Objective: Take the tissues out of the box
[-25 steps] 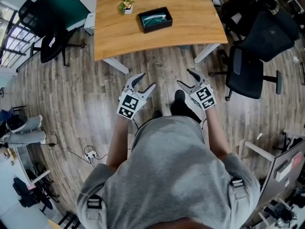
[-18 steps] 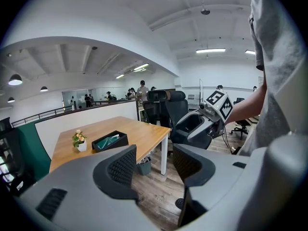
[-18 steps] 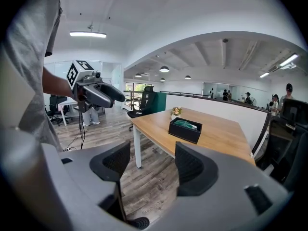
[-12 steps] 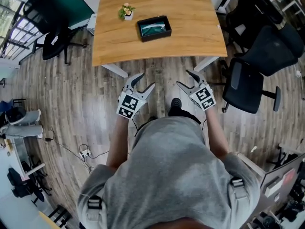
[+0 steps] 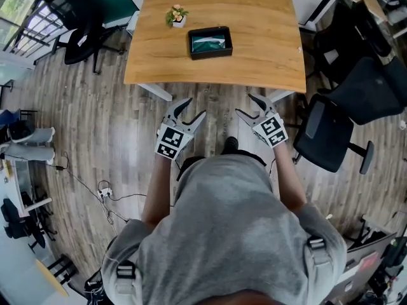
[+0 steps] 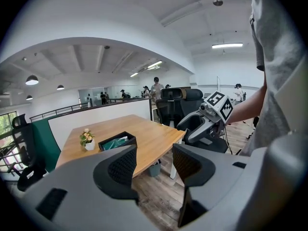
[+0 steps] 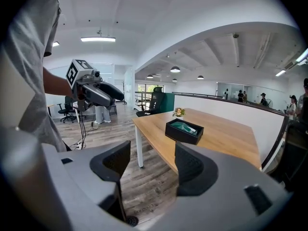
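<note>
While short of the table (image 5: 267, 43), left tool (image 5: 196, 106) and right tool (image 5: 245, 103) abreast, agape, empty.

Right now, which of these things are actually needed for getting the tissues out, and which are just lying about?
For the job: black rectangular box; teal tissue pack inside it; left gripper and right gripper, both open and empty.
Just lying about: small potted flowers in a white pot; black office chair; white power strip on the floor.

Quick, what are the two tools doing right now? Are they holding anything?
Left tool: open, holding nothing.
Right tool: open, holding nothing.
</note>
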A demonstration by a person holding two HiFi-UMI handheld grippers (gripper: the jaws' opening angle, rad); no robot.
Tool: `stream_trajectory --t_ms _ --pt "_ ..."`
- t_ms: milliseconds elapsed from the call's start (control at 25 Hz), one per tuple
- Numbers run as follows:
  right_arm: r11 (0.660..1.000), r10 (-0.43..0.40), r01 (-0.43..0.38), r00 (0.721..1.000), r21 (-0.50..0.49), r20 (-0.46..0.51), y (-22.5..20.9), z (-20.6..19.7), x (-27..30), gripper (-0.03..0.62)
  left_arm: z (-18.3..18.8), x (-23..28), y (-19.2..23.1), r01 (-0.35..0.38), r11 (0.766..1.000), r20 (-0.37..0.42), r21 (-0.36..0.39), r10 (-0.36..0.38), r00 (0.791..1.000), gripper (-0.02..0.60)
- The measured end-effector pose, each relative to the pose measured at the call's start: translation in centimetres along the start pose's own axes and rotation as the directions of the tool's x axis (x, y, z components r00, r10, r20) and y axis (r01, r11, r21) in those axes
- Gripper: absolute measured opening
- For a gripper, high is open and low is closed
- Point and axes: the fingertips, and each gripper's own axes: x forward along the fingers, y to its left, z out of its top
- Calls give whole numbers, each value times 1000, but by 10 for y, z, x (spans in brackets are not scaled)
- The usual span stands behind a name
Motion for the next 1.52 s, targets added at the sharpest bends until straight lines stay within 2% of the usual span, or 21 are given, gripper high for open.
stream_trajectory --t_ms 600,960,1520 --pt "999 47 -47 999 -27 -17 -40 -7 1 298 18 36 3 -45 999 7 -19 45 999 250" --pt "999 46 -47 998 -15 -41 -55 -12 11 298 13 54 16 -36 999 -5 -41 36 999 250" --pt "999 39 -41 998 -30 -56 -83 15 67 293 13 81 82 -5 999 3 -53 5 1000 249"
